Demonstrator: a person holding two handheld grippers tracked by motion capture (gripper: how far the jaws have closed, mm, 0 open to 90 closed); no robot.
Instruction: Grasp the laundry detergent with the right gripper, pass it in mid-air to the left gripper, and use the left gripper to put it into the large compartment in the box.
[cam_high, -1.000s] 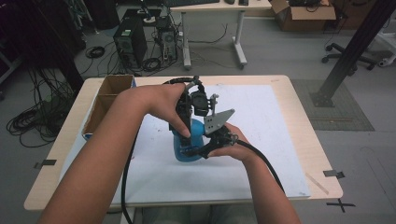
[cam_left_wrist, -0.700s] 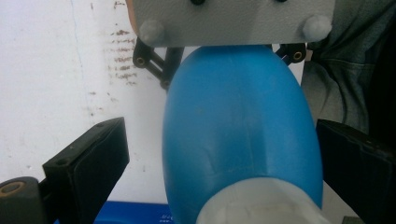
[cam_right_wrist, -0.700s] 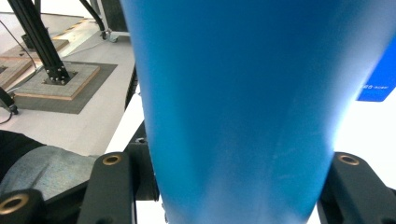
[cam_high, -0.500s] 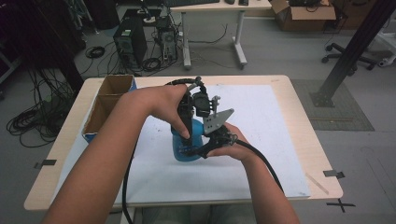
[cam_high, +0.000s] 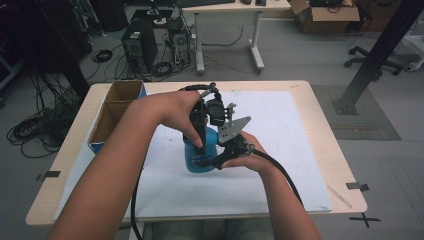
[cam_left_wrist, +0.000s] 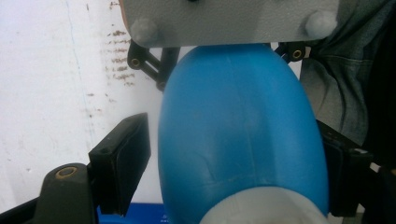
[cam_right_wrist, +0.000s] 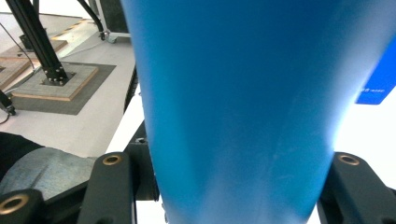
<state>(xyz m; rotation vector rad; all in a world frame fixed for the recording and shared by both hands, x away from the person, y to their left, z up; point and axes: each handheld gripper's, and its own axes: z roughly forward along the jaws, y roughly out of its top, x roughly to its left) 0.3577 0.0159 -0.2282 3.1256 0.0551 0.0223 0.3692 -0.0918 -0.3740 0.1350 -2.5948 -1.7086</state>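
A blue plastic bottle with a rounded body (cam_high: 200, 159) stands near the middle of the white sheet (cam_high: 280, 150) that covers the pale wooden surface (cam_high: 320, 107). The right claw (cam_high: 212, 161) comes at the bottle from the side nearest the person and is clamped on its lower body; in the right gripper view the blue wall (cam_right_wrist: 233, 107) fills the space between the two black jaws. The left claw (cam_high: 199, 145) reaches down over the bottle from above. Its jaws have just been closing around the bottle (cam_left_wrist: 238, 140); in the left gripper view one pad (cam_left_wrist: 123, 163) stands just clear of the blue side. An open cardboard box (cam_high: 117, 107) sits well apart from the bottle, at the sheet's left edge.
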